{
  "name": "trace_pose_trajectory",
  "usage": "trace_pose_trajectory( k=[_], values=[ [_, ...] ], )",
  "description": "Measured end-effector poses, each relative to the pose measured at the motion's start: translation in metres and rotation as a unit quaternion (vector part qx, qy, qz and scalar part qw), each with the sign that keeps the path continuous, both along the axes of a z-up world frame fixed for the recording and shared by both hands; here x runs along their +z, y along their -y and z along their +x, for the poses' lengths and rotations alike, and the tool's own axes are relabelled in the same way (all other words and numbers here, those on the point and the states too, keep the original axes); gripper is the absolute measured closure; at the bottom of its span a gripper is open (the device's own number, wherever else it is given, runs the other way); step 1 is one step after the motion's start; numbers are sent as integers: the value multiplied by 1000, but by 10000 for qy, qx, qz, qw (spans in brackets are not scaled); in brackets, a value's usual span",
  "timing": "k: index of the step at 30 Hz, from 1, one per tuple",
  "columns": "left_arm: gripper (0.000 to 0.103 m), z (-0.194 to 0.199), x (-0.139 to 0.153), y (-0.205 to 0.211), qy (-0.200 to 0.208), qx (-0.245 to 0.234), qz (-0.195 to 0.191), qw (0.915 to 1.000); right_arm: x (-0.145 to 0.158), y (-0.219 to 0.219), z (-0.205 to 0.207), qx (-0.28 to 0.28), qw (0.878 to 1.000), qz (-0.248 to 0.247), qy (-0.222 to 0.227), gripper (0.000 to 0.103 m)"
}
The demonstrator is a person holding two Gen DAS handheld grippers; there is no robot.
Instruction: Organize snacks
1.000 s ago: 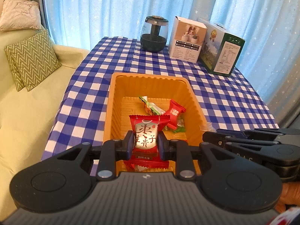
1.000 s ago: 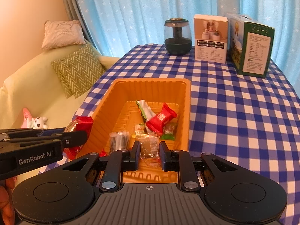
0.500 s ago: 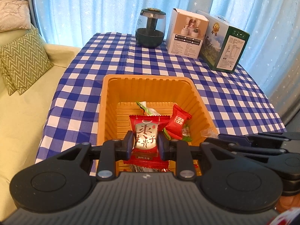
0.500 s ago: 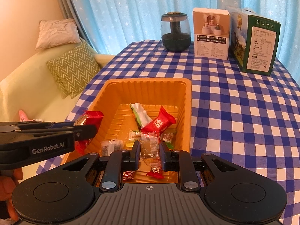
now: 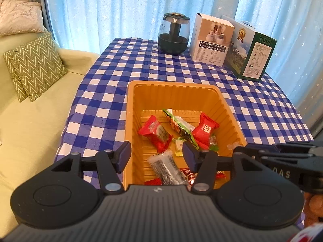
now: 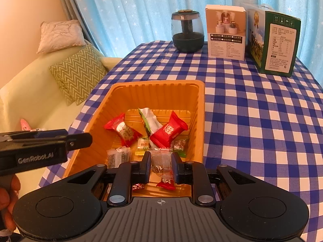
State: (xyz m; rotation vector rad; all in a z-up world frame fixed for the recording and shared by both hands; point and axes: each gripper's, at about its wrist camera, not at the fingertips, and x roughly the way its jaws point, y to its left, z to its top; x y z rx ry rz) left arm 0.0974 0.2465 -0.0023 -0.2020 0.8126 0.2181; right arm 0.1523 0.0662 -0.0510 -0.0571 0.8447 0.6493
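The red jujube snack packet (image 5: 155, 133) held between the left gripper's (image 5: 156, 157) pads a second ago is now seen lying in the orange plastic tray (image 5: 132, 100), left of centre on the ribbed floor; the jaws have just been opening and stand apart above the tray's near end, with nothing pressed between them. The right gripper (image 6: 161, 166) is shown closed on a clear-wrapped candy (image 6: 162, 164), which is held over the tray's near end, its red lower tail hanging below the pads.

The release of that candy is judged to be the step in hand. It is best done with the wrapper kept inside the tray's walls and the jaws opened low, so that the light packet is dropped flat rather than bounced out over the rim. The left gripper, seen just beside the tray's left wall in the right wrist view, is best kept clear of the drop.

The tray is set near the table's front edge on the blue-and-white checked cloth (image 6: 252, 121). Inside it, largest to smallest, are seen the red jujube packet, a red packet with white lettering (image 6: 168, 132), a green-and-white wrapper (image 6: 149, 121), a clear packet with a dark filling (image 5: 164, 165), and several small candies (image 6: 143, 143) in loose disorder.
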Motion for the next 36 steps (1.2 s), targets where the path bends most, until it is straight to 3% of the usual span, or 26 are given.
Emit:
trace_pose_trajectory(
  k=[11,12,13,15,28,36],
  values=[
    [40,-13,5,-9,37,145,25,9999,8,-12,2,251,9990,349,140,81],
    [40,-14,5,-10,34,164,44,9999,9,-12,3,247,9988,404,104,76],
    [39,-15,5,-12,31,183,60,9998,10,-11,5,216,9987,458,79,58],
    [37,-18,6,-13,37,231,81,9997,12,-5,5,81,9980,621,110,40],
    [11,-41,15,4,153,238,223,9994,12,53,-14,-629,9963,537,-232,40],
    [8,-68,28,30,213,212,246,9992,25,83,-48,-761,9964,268,-269,40]
  ],
)
